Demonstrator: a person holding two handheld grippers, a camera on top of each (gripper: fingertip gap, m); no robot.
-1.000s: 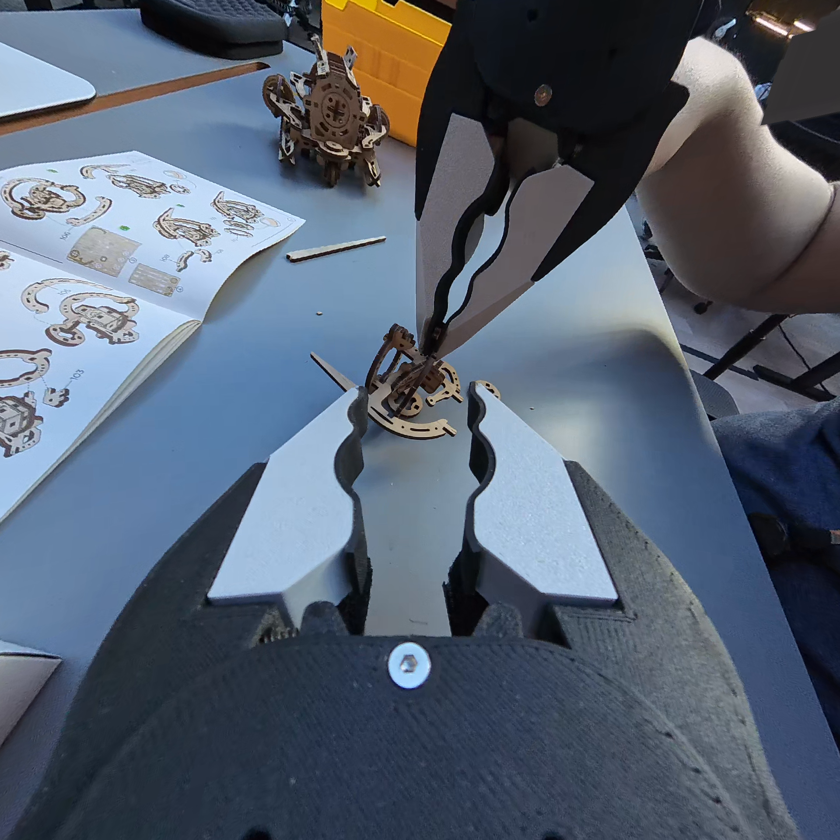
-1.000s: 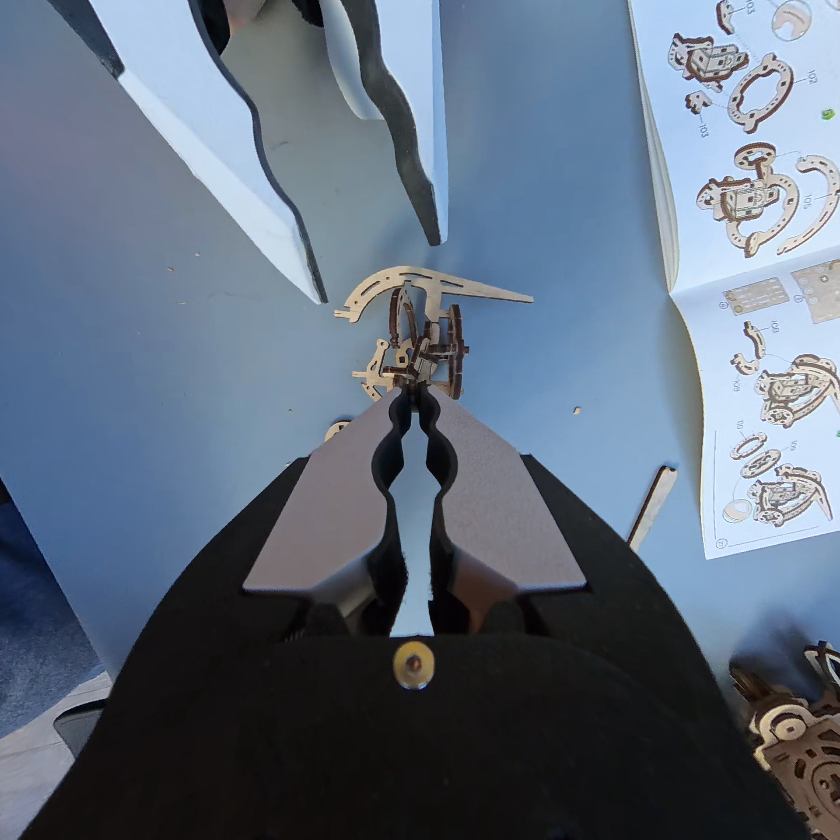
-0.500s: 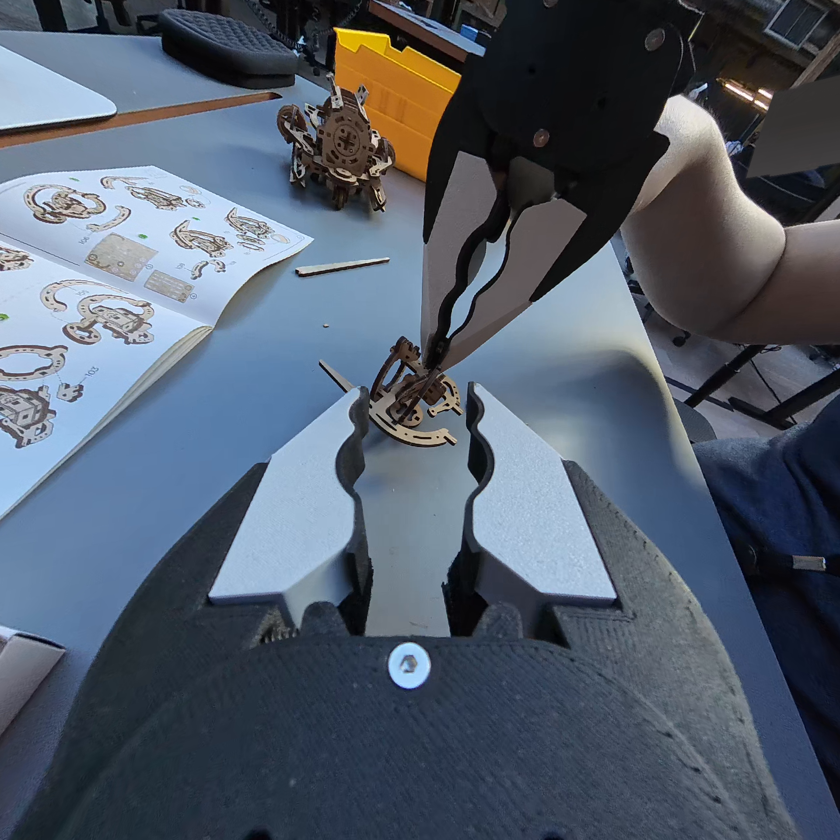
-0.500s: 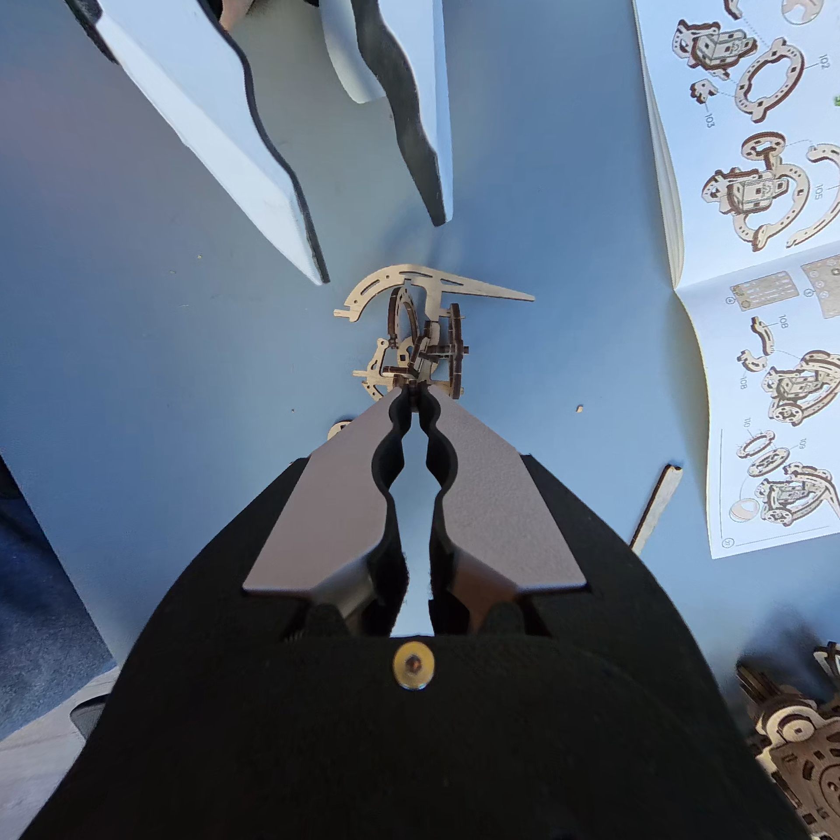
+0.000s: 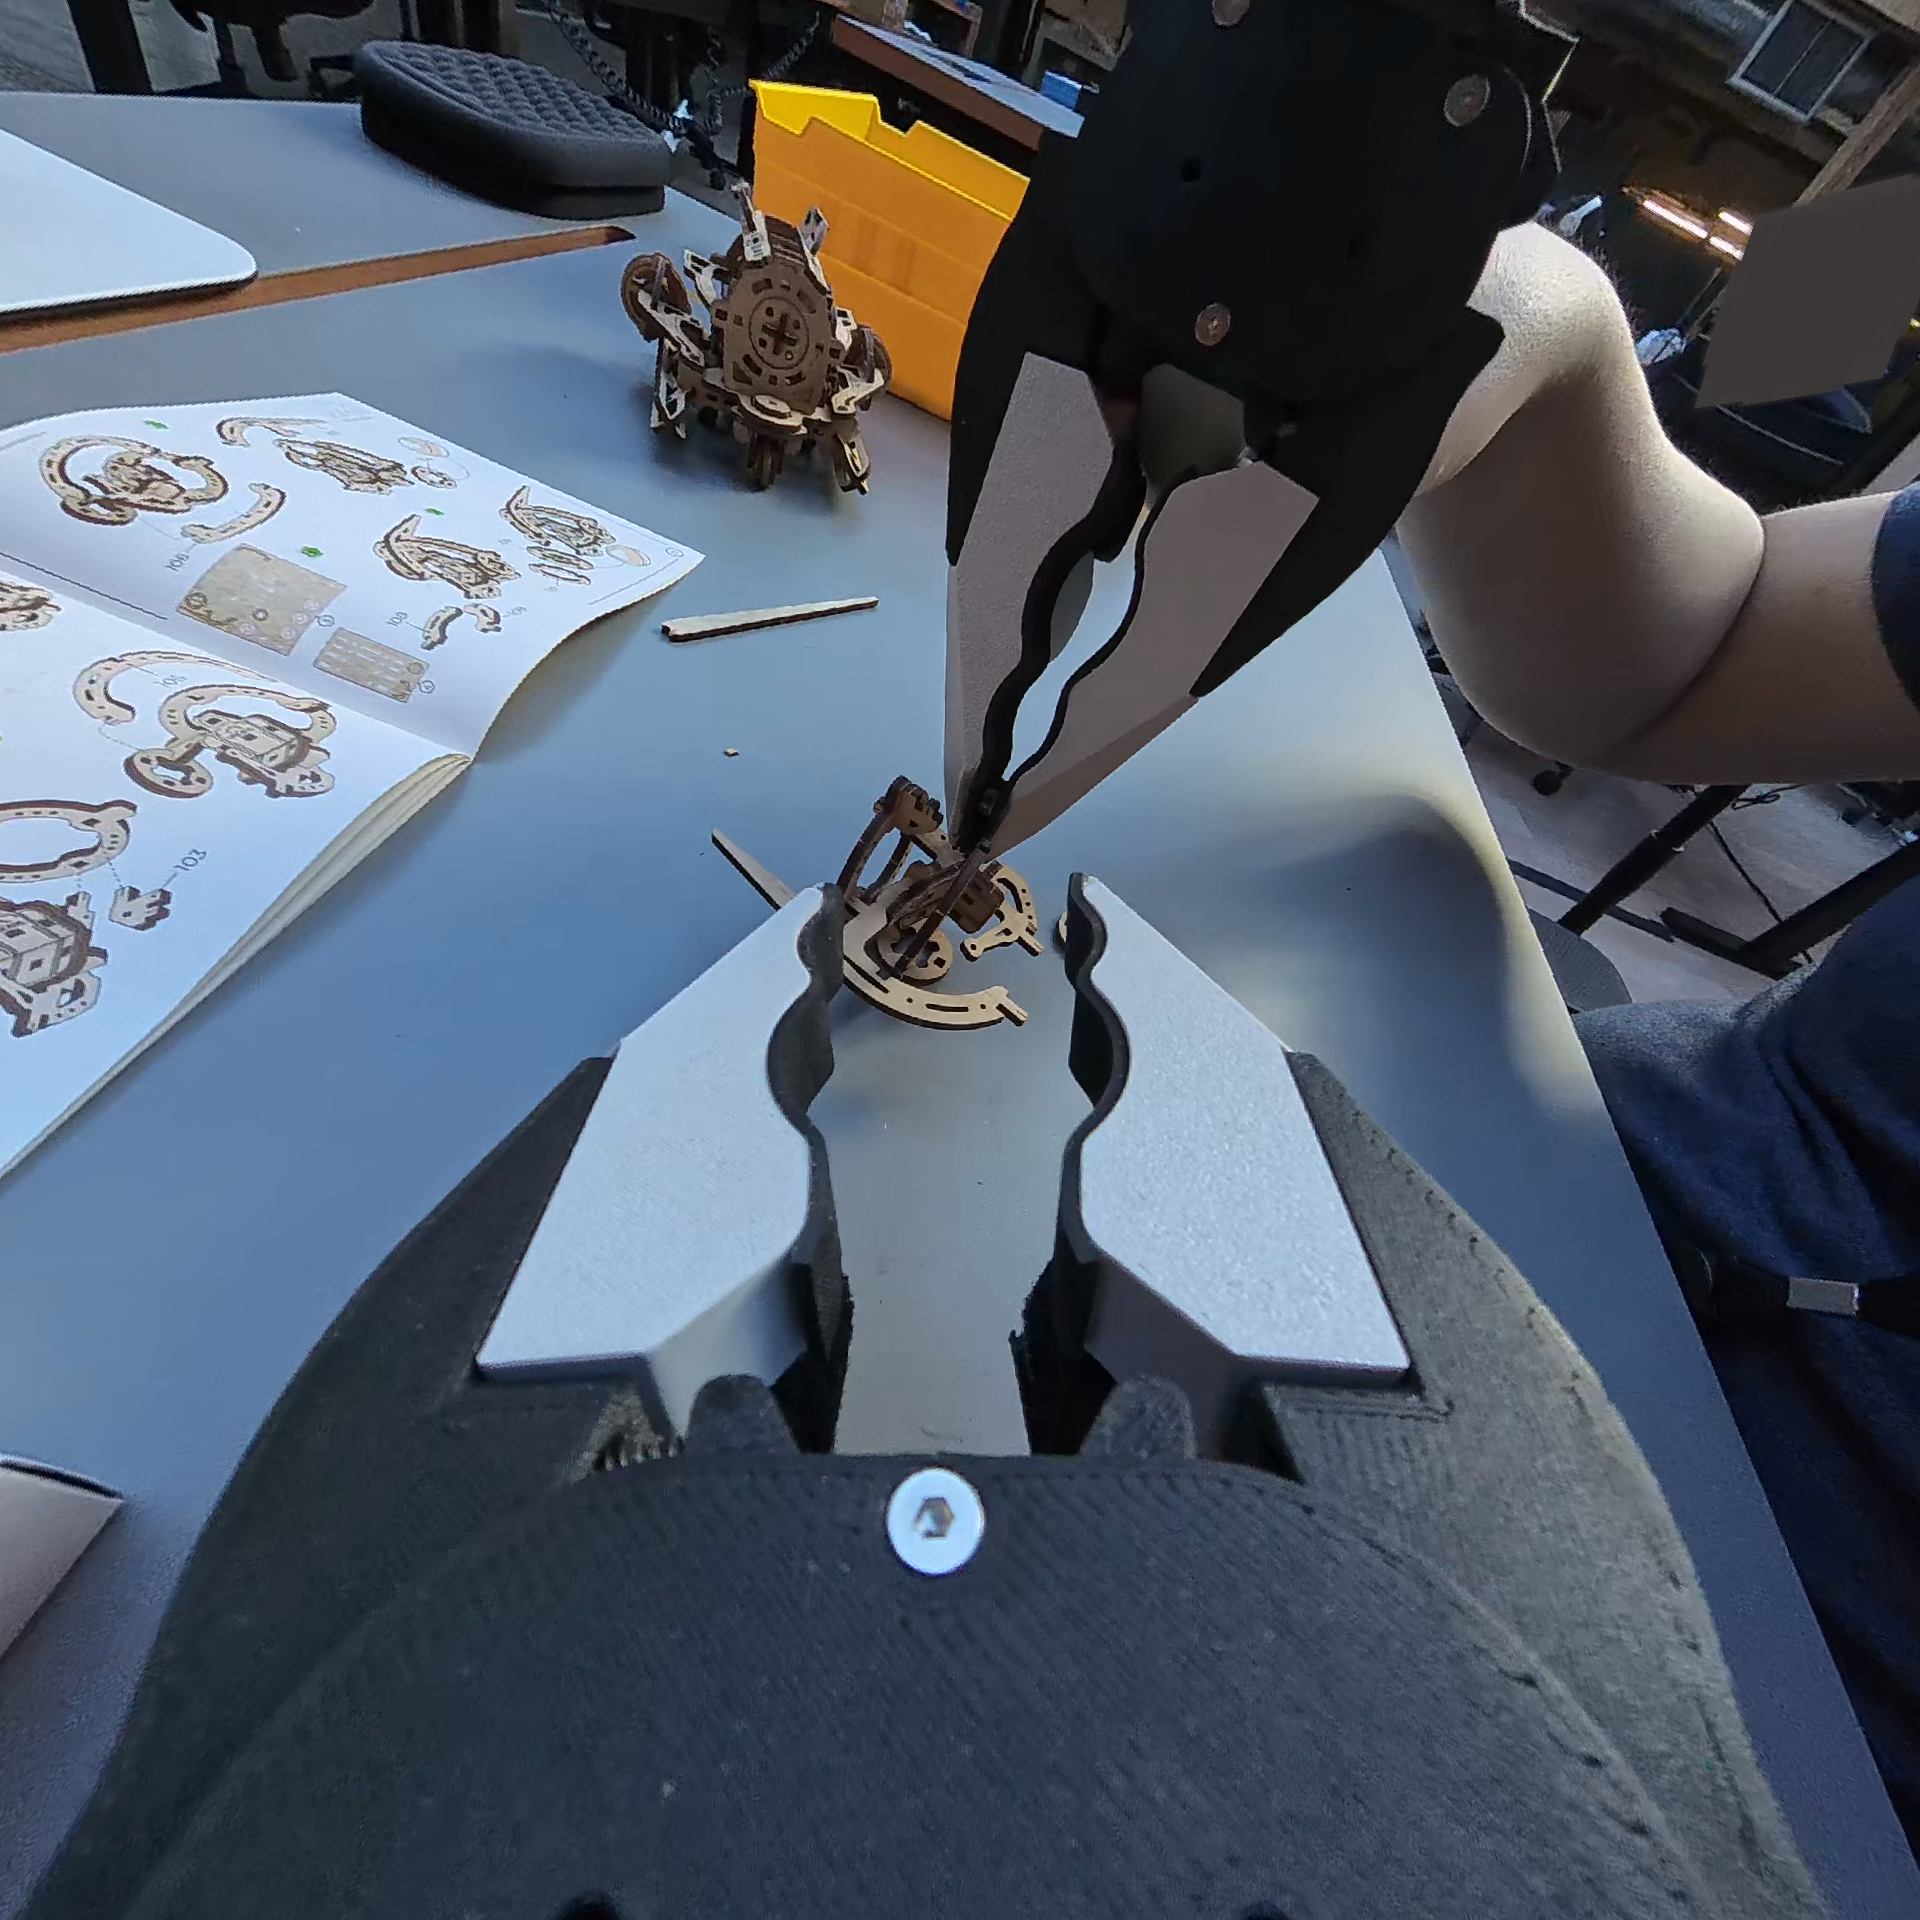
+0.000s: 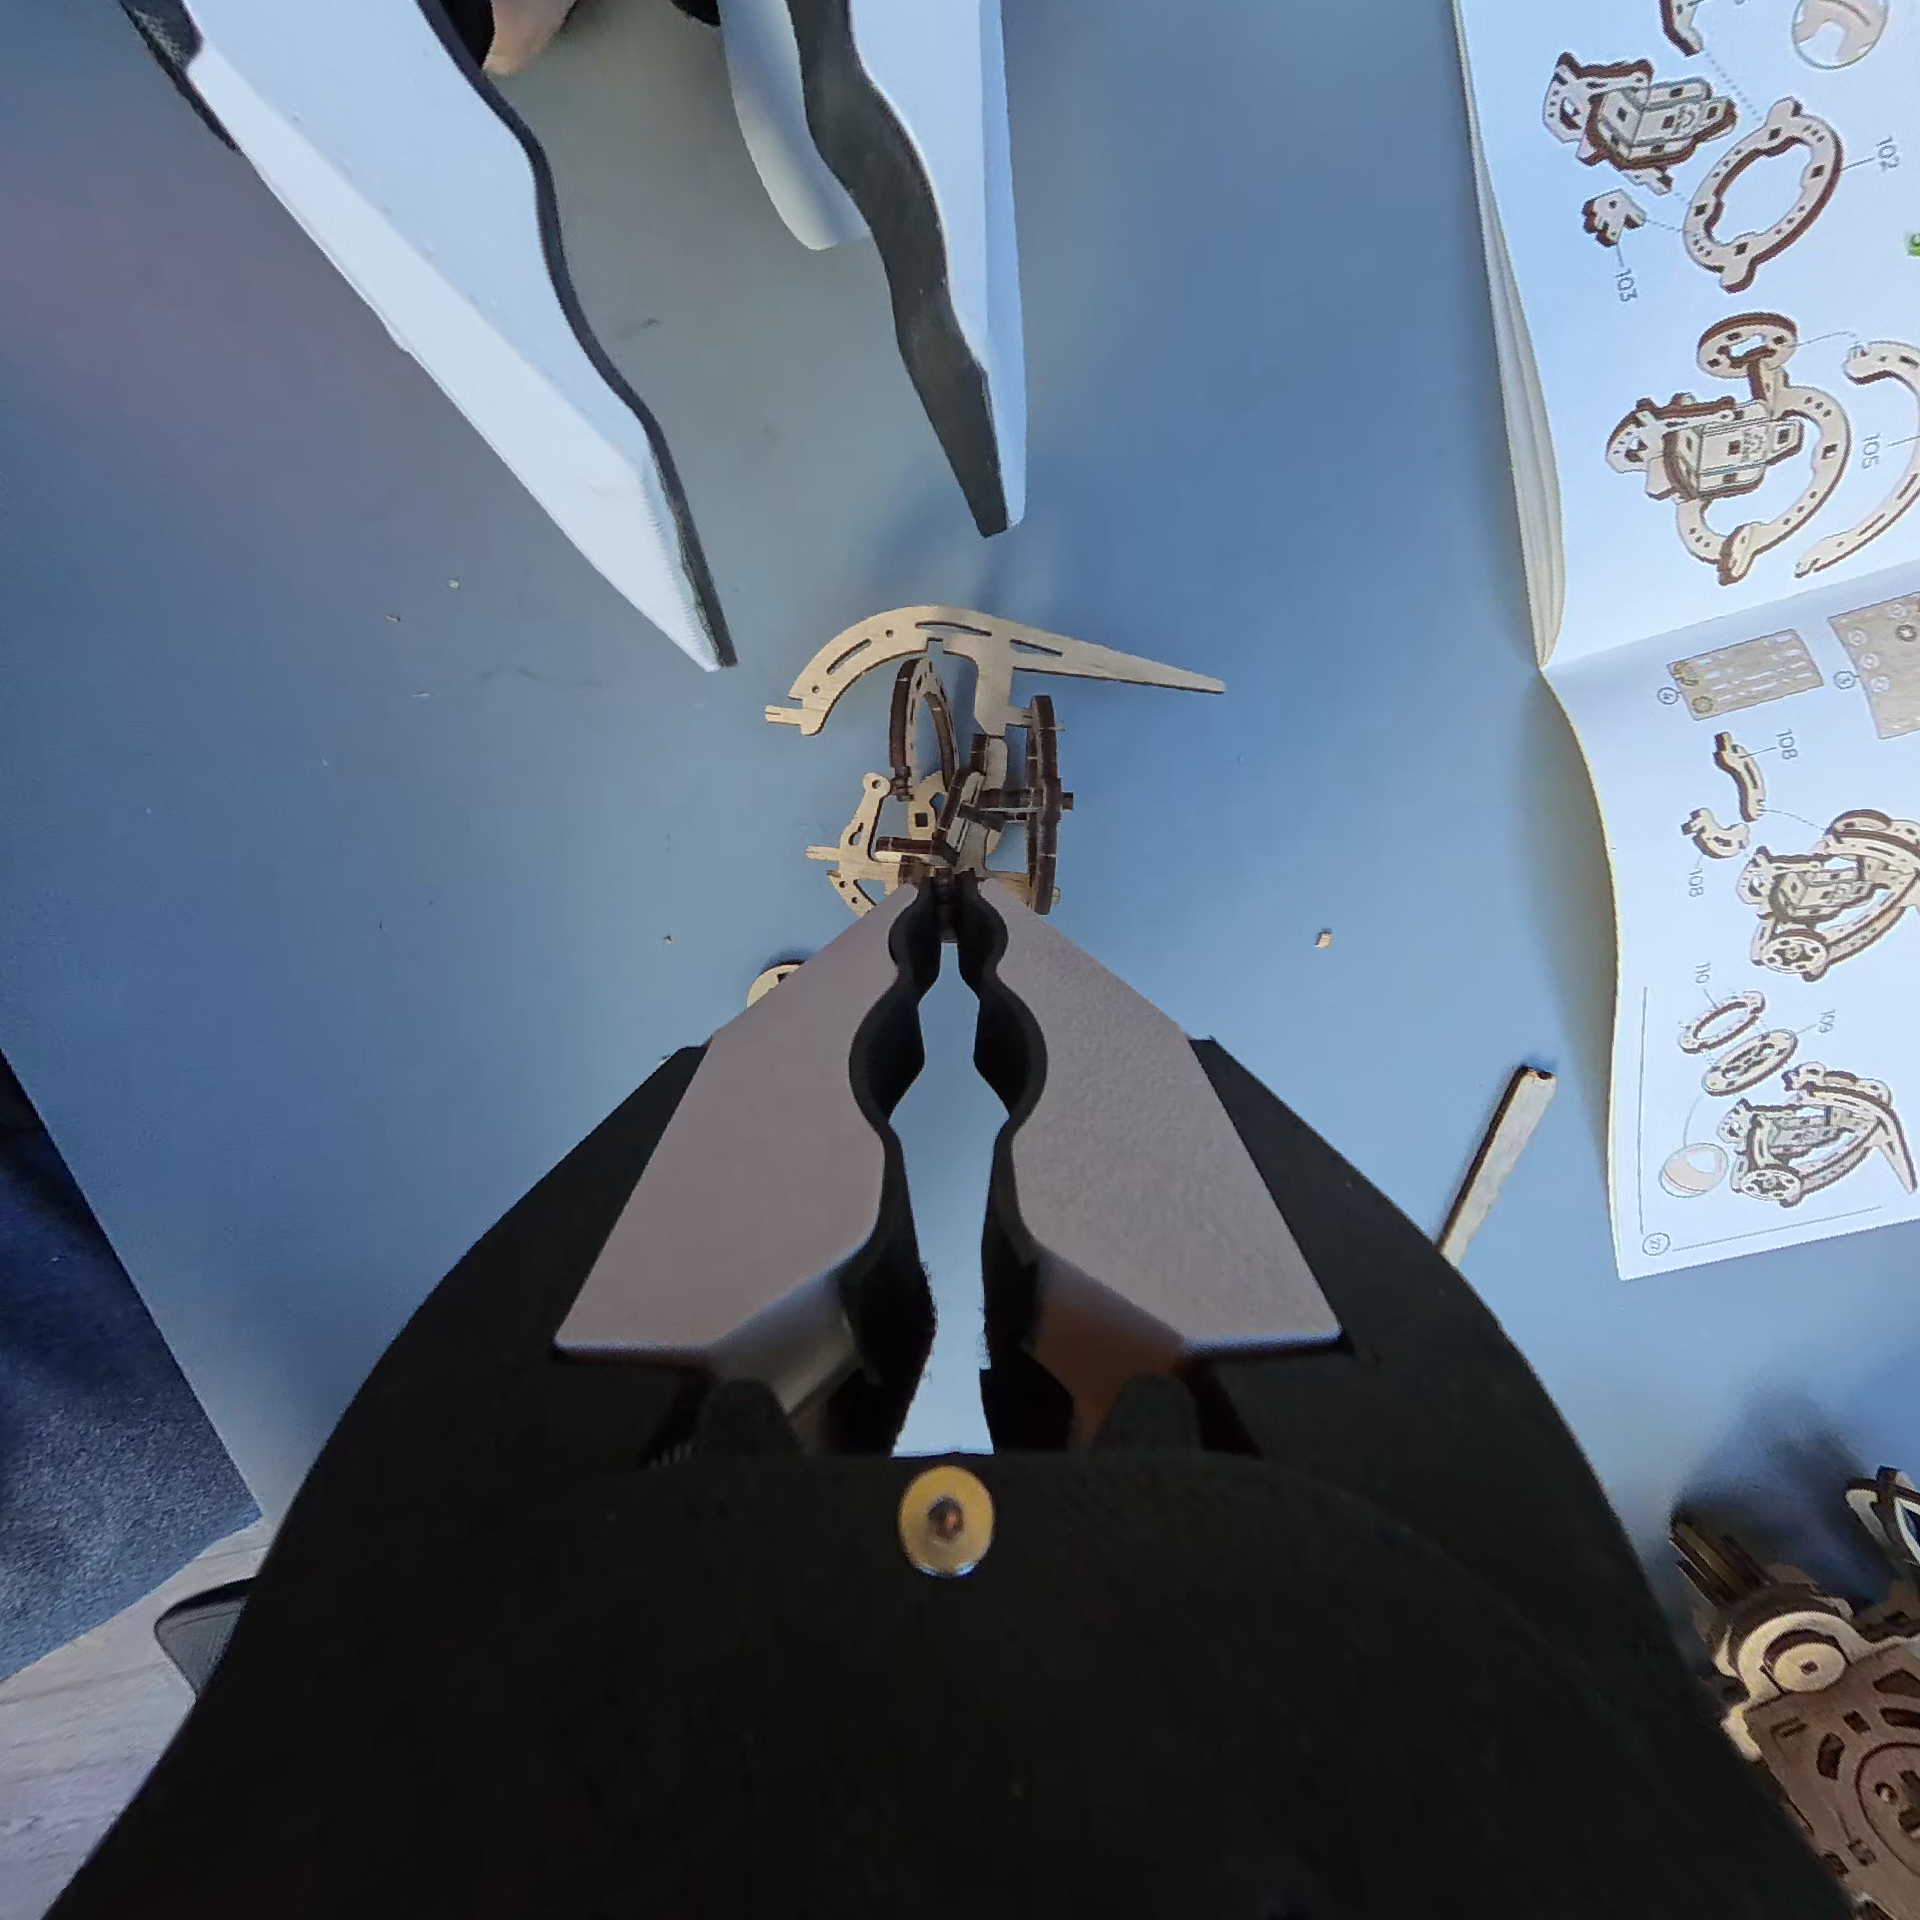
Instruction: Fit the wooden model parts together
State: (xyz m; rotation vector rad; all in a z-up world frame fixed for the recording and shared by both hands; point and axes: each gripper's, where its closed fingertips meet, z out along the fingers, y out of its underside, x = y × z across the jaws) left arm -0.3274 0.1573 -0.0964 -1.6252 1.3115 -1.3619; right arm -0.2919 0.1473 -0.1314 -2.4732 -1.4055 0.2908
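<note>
The left gripper (image 5: 945,914) is hovering low over the grey table (image 5: 520,1039) with its jaws spread wide and nothing between them. Just past its fingertips, the small wooden assembly (image 5: 925,914) is sitting on the table, its curved base piece lying flat and its darker rings standing upright. The left finger (image 5: 727,1039) is reaching right up to the assembly's edge and seems to be touching it, though the angle is making that hard to confirm.

The right gripper (image 6: 943,894) is coming in from the opposite side, its jaws pinched narrow on a thin upright part at the assembly's (image 6: 956,790) near edge.

To the left, an open booklet (image 5: 260,644) is lying flat. Beyond the assembly, a loose wooden strip (image 5: 769,619) is resting on the table by the booklet's corner. Farther back, a finished wooden model (image 5: 764,353) is standing beside a yellow bin (image 5: 883,260), with a black padded rest (image 5: 509,135) lying behind them.
</note>
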